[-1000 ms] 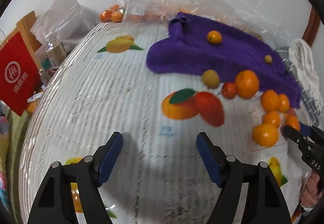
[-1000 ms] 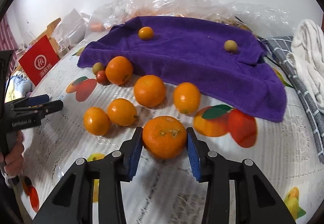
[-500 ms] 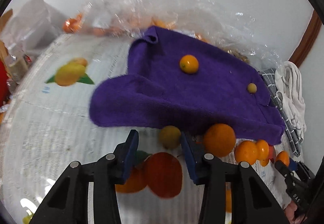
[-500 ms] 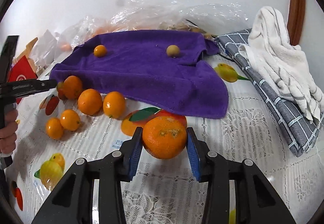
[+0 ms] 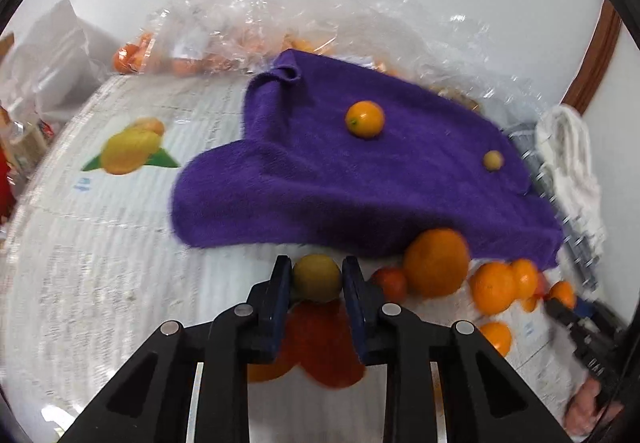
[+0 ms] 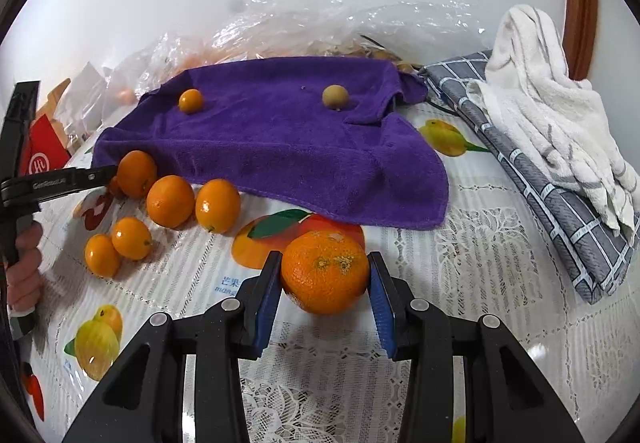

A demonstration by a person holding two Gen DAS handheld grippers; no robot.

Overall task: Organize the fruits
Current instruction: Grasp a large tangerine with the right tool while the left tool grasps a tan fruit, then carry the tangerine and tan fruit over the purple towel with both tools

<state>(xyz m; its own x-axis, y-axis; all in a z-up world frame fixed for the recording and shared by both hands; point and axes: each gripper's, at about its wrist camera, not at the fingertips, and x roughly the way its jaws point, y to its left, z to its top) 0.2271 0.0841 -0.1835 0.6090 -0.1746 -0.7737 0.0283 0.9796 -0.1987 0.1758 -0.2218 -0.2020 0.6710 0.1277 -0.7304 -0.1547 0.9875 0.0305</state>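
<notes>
Gripping noted on both sides, yellow-green fruit (image 5: 317,277) clamped by left gripper (image 5: 316,279), jaws just closed, mandarin (image 6: 325,271) held by right gripper (image 6: 324,279), purple towel (image 6: 280,139) behind.

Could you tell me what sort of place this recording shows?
Probably a home dining table: a fruit-print lace tablecloth, a purple towel with loose oranges beside it, and folded kitchen cloths.

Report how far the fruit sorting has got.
Done: a small orange and a yellow-green fruit already sit on the purple towel. In hand: the right gripper holds a large orange; the left gripper, jaws just closed, clamps another yellow-green fruit. Left: five loose oranges on the tablecloth by the towel's edge.
</notes>
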